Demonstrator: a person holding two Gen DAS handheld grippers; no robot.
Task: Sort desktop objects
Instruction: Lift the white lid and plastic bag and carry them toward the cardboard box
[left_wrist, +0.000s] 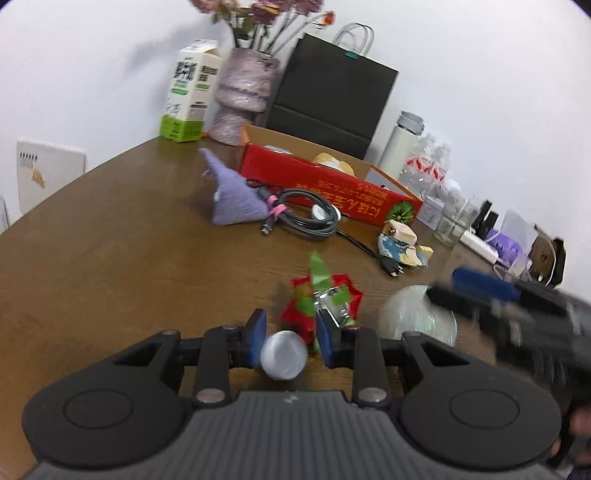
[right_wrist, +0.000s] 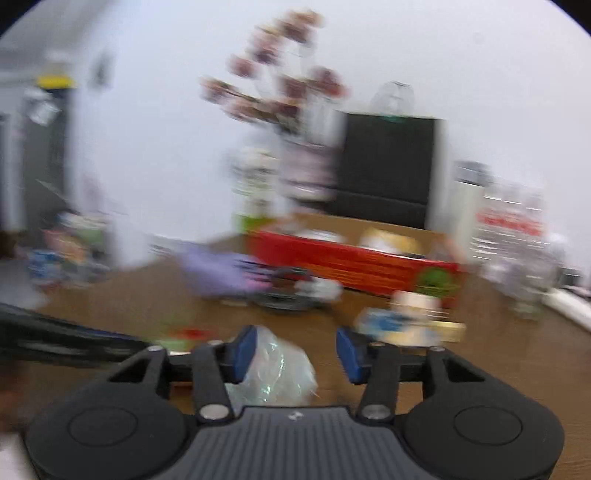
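Now my left fingers (left_wrist: 289, 341) straddle a pale ball (left_wrist: 283, 355), unclenched; my right fingers (right_wrist: 296, 350) gape around crumpled plastic (right_wrist: 275, 373), twelve o'clock.

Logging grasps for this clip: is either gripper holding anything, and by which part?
Left gripper: a silvery ball sits between its fingers; contact unclear. Right gripper: open, plastic wrap between the fingers, not gripped.

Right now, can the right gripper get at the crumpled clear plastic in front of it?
Probably yes. The right gripper is open, and the crumpled clear plastic already lies between its fingers, nothing blocking, though the view is blurred.
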